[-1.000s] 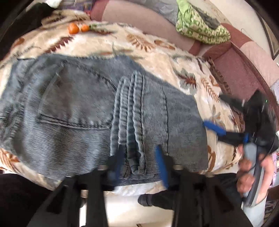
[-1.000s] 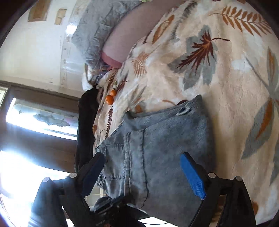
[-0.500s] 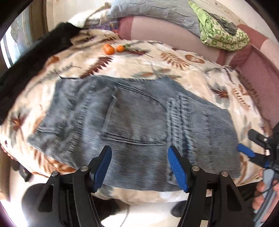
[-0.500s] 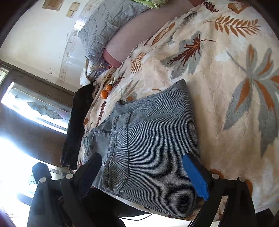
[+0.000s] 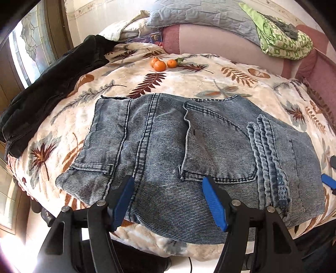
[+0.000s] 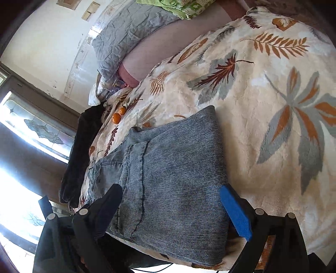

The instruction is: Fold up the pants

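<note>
The folded blue-grey jeans (image 5: 189,151) lie flat on the leaf-patterned blanket (image 5: 189,84), back pocket up, with stacked hems bunched near their right end. My left gripper (image 5: 169,201) hovers open over the jeans' near edge, with nothing pinched between its blue pads (image 5: 214,201). In the right wrist view the jeans (image 6: 174,168) show end-on. My right gripper (image 6: 174,208) stands wide open above their near end, its pads clear of the cloth. In the left wrist view only one of its blue fingertips (image 5: 327,180) shows, at the far right edge.
A black garment (image 5: 48,88) lies on the blanket's left side. Three oranges (image 5: 160,65) sit at the back. A grey pillow (image 5: 205,14) and a folded green cloth (image 5: 283,40) rest on the pink bolster behind. The bed's front edge drops off just under both grippers.
My left gripper let go of the bunched hems, widened, and slid left along the near edge while tilting up. The right gripper shifted slightly; the jeans now lie flat.
</note>
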### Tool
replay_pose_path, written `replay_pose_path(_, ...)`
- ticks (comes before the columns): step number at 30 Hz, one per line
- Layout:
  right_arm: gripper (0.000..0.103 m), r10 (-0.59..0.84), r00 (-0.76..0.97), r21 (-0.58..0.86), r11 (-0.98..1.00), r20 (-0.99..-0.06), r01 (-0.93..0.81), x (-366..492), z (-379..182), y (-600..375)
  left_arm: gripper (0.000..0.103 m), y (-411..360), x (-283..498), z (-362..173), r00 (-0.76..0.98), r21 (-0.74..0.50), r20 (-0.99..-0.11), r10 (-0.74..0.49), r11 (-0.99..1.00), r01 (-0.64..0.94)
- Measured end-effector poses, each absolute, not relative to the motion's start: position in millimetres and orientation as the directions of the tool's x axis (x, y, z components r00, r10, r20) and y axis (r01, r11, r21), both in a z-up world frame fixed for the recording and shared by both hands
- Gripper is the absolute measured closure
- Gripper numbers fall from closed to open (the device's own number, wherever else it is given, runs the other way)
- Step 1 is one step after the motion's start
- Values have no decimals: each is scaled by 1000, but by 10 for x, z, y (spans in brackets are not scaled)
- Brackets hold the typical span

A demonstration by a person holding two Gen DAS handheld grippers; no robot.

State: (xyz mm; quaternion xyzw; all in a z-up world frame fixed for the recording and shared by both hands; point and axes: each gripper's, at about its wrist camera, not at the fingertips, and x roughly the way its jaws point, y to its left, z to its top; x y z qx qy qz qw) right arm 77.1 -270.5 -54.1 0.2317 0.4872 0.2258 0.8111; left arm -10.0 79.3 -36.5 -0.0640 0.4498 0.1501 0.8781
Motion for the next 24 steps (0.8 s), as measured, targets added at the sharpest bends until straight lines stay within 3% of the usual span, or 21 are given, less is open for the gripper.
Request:
replay_pose_path(12,0,433,401,412,900,-808,-141,789,-646,-2411,32,979,-160,-361,620,-172,-783,55,938,-300)
replay_pose_path(19,0,448,426,423,892,-786,-158,707,-328,-2145,32,1007,-206,-378,625,-186,-780,36,940,-286)
replay_pose_path(24,0,401,430,337,916,-809,-219,786,-163,-1758,32,983,-198,-384,622,-173,-782,49,941,-291)
